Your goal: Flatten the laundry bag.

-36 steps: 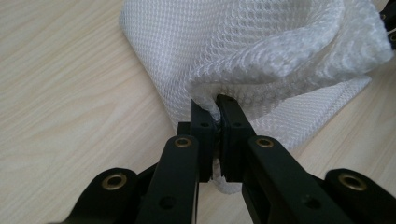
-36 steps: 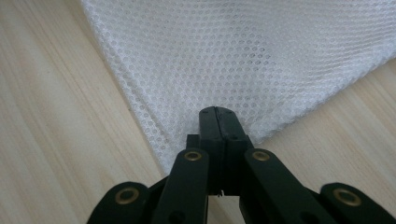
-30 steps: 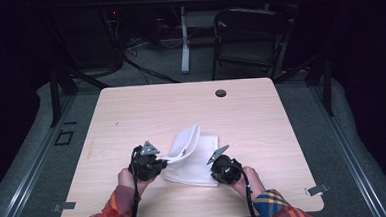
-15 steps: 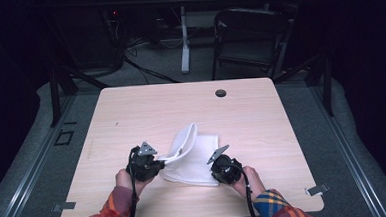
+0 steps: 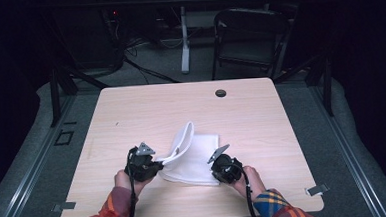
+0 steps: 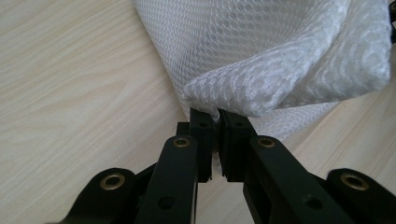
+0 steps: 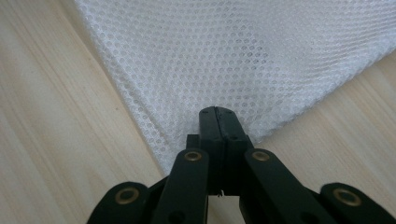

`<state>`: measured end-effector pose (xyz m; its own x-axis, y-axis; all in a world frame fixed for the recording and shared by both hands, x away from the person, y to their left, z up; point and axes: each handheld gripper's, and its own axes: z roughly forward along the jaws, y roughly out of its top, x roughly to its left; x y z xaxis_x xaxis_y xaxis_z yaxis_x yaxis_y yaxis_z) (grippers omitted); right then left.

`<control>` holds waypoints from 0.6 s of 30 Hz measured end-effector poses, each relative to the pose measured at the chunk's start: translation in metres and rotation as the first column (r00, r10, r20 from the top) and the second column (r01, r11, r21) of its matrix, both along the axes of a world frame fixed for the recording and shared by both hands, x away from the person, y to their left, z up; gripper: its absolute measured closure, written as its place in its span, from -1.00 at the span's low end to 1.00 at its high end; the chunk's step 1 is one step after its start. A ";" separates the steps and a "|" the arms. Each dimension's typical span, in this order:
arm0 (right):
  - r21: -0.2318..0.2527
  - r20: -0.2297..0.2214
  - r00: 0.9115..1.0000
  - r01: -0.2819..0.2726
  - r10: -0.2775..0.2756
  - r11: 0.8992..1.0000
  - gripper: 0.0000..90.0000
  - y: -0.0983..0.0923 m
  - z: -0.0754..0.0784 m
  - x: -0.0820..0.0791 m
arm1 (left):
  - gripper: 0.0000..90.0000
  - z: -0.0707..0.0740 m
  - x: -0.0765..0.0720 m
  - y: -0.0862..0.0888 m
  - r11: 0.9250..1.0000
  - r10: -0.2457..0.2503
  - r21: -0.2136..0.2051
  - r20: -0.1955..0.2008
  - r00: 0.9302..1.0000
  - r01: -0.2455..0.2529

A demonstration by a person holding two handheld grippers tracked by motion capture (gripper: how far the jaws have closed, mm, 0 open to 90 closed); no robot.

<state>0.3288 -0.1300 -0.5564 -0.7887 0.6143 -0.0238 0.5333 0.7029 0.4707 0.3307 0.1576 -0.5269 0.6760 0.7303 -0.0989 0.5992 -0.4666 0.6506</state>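
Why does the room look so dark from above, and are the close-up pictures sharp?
High view: light falls on the pale wooden table, the room behind stays nearly black, and the white mesh cloth looks bright and slightly washed out. Left gripper view: the mesh weave is crisp, while the black left tool blurs toward the bottom edge. Right gripper view: even lighting, no glare, weave sharp around the right tool.

A white honeycomb-mesh fabric cloth [image 5: 193,158] lies on a pale wood-grain table [image 5: 261,115], between two black plastic grippers with brass-coloured rivets, held by orange, blue and yellow plaid sleeves [image 5: 274,207].
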 end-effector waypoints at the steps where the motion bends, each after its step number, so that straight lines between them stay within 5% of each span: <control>1: -0.003 -0.001 1.000 0.002 -0.002 1.000 1.00 0.000 0.000 0.000 | 0.89 0.000 0.000 0.000 1.000 0.000 0.001 -0.005 1.000 0.000; 18: -0.009 -0.011 1.000 0.001 -0.001 1.000 1.00 -0.007 0.001 0.004 | 0.84 -0.006 0.005 0.016 0.999 0.037 0.021 -0.094 0.995 -0.035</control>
